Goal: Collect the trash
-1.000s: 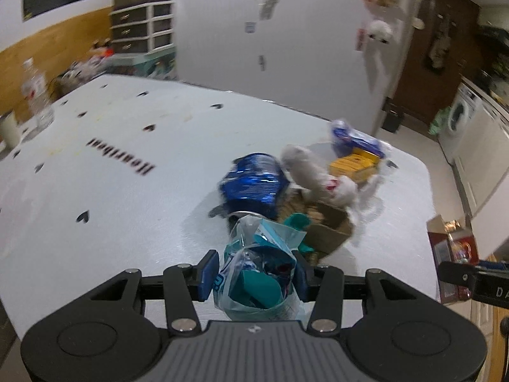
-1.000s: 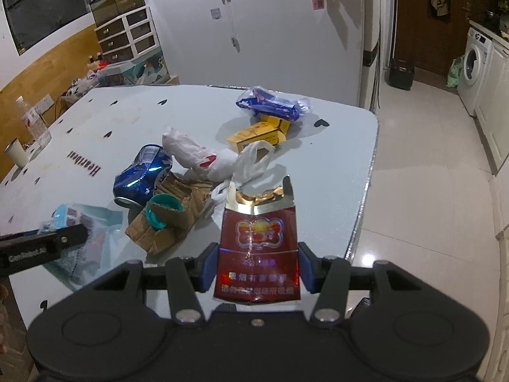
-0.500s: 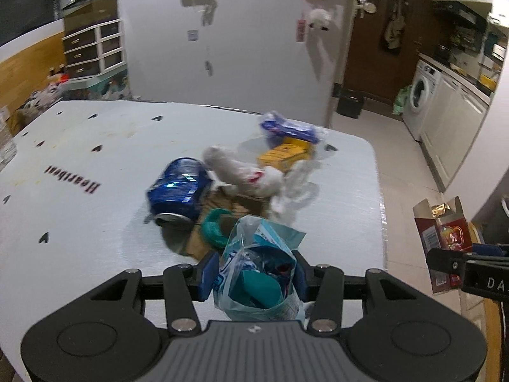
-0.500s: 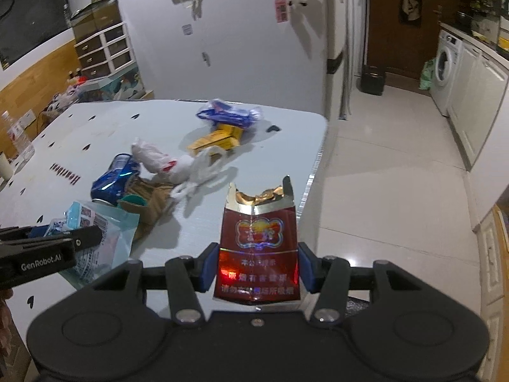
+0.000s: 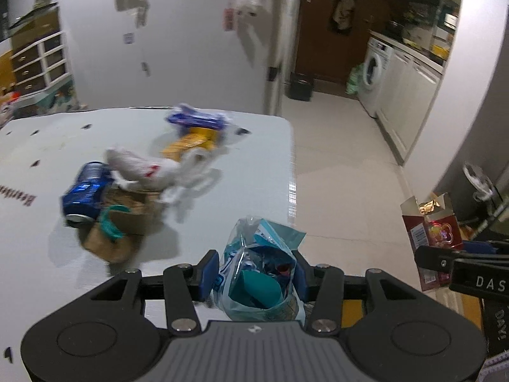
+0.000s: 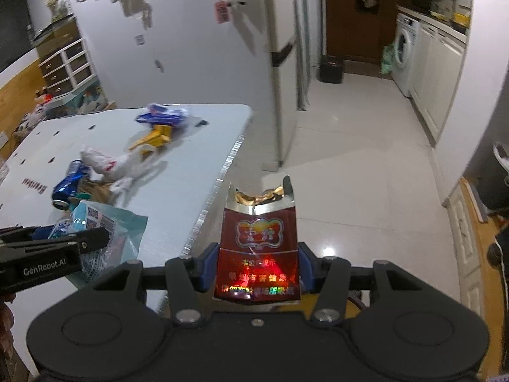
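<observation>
Left hand-held gripper (image 5: 254,278), btm centre of left wrist view: clamped on clear plastic bag (image 5: 259,273) w/ teal and blue scraps inside, pads pressing both sides. Bag over near edge of white counter (image 5: 248,184). Right hand-held gripper (image 6: 256,269), btm centre of right wrist view: gripping torn-open red cigarette pack (image 6: 258,248), gold foil showing at top, over tiled floor (image 6: 350,165) just past counter edge.

Rest of trash on counter, centre-left of left wrist view: blue can (image 5: 84,195) on its side, touching brown cardboard (image 5: 124,226) w/ teal ring; white crumpled bag (image 5: 143,168) beside can; yellow box (image 5: 191,141) and blue wrapper (image 5: 194,119) further up. Washing machine (image 5: 375,74) upper right. Pics blurry.
</observation>
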`<state>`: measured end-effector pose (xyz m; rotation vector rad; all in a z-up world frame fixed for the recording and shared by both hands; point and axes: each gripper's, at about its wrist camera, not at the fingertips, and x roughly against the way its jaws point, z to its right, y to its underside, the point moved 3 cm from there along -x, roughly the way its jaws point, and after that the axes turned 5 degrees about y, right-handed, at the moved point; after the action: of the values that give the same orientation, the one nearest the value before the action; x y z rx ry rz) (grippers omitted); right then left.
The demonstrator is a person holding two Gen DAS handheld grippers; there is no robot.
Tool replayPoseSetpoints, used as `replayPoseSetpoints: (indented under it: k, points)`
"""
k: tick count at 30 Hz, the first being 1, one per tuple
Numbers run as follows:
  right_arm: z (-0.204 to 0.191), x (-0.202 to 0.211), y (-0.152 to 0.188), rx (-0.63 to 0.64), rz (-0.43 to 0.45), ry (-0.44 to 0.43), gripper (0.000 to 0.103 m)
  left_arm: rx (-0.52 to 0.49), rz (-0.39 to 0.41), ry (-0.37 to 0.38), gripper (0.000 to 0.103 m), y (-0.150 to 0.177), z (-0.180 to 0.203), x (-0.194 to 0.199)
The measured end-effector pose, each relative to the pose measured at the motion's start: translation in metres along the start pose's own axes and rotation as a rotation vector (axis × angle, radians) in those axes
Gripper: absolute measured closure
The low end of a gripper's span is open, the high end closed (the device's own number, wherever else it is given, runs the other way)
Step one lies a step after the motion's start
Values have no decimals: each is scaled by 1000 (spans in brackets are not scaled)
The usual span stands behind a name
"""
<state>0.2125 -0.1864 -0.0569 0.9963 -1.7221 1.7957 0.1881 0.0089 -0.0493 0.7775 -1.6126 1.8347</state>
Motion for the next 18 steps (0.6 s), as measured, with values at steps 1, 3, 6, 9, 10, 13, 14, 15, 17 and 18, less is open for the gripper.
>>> replayPoseSetpoints:
  k: [1,3,6,9,10,13,14,15,17,18]
  points:
    - [7,0,2,-8,-4,7,51,-9,-7,11,54,1,8,-2]
    - [22,2,8,-25,-12,21,51,-26,-19,28,54,3,23,-6]
    - [42,3,15,-49,-26,39,51,-48,-37,54,54,6,45,-14]
    - [63,2,24,-76,-43,56,51,-72,-60,81,54,10,67,-24]
    - [70,2,27,-84,-48,61,51,-79,-68,89,54,12,73,-27]
    - [90,-1,38,-112,-70,77,51,-97,-98,115,54,18,94,-39]
    - [97,-2,41,-119,-78,83,51,-104,-109,122,54,19,100,-44]
    - [105,-4,45,-129,-88,89,51,-113,-122,130,54,22,108,-49]
    - [117,-8,52,-145,-106,100,51,-123,-142,147,54,25,120,-56]
    - [123,-10,55,-154,-115,105,51,-129,-154,156,54,27,127,-61]
